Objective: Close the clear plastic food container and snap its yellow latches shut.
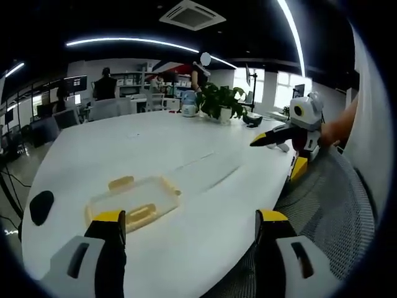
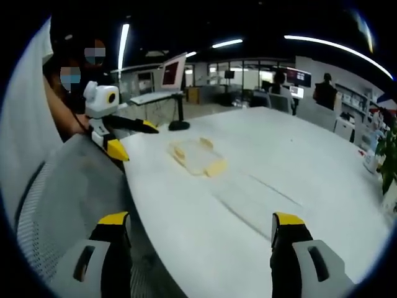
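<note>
One clear plastic food container with yellow latches (image 1: 133, 202), lying flat on white table (image 1: 205, 155) | left gripper (image 1: 191, 223): jaws wide apart, empty, just short of container | right gripper (image 2: 201, 226): wide apart, empty, well back | three latches countable

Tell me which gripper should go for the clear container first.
Left, probably. In the left gripper view the clear container lies just beyond the open left gripper, near its jaw tips. In the right gripper view it sits well across the white table from the open right gripper.
</note>
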The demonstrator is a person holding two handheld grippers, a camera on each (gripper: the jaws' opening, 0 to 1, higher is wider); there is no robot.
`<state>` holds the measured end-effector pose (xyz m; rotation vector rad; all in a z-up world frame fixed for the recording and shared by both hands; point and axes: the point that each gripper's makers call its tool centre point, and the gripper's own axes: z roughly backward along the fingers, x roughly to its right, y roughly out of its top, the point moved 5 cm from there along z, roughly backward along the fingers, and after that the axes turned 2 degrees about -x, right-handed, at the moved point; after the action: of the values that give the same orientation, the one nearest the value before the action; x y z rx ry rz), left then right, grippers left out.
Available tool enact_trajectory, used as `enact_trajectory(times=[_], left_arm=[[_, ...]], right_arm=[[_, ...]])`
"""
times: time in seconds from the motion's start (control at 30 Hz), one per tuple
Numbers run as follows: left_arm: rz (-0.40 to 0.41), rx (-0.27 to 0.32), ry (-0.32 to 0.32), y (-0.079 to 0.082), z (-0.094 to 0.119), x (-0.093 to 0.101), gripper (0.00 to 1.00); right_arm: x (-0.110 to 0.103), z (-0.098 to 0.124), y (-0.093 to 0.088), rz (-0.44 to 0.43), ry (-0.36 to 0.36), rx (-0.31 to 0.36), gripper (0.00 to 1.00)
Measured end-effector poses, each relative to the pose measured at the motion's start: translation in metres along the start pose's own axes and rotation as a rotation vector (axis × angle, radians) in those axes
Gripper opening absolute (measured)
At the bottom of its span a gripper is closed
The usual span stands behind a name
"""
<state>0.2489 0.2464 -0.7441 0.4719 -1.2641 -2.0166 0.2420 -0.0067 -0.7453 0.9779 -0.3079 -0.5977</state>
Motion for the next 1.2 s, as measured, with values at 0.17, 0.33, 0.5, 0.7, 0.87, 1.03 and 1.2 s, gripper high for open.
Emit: enact_trajectory(times=[0.17, 0.33, 0.5, 0.7, 0.87, 1.03, 1.2], left_arm=[[-0.001, 0.004, -0.007, 0.003, 0.001, 0.000, 0.88], [-0.004, 0.009, -0.022, 0.007, 0.001, 0.002, 0.87], [0.010, 0.018, -0.034, 0.009, 0.003, 0.001, 0.87], [0.003, 0.012, -0.046, 0.010, 0.004, 0.000, 0.87], [-0.005, 0.005, -0.055, 0.009, 0.004, 0.001, 0.87], [0.004, 0.002, -0.054, 0.007, 0.003, -0.005, 0.86], [0.011, -0.005, -0.049, 0.006, 0.004, -0.010, 0.86]], right_arm=[[0.001, 0.002, 0.003, 0.005, -0.003, 0.007, 0.95], [0.004, 0.003, 0.006, 0.007, -0.007, 0.015, 0.95], [0.002, 0.003, 0.007, 0.018, 0.002, 0.005, 0.95], [0.000, 0.000, 0.008, 0.031, 0.018, -0.006, 0.95], [-0.002, -0.005, 0.009, 0.041, 0.029, -0.016, 0.94], [-0.002, -0.011, 0.011, 0.046, 0.042, -0.029, 0.94], [-0.001, -0.017, 0.015, 0.059, 0.051, -0.040, 0.93]])
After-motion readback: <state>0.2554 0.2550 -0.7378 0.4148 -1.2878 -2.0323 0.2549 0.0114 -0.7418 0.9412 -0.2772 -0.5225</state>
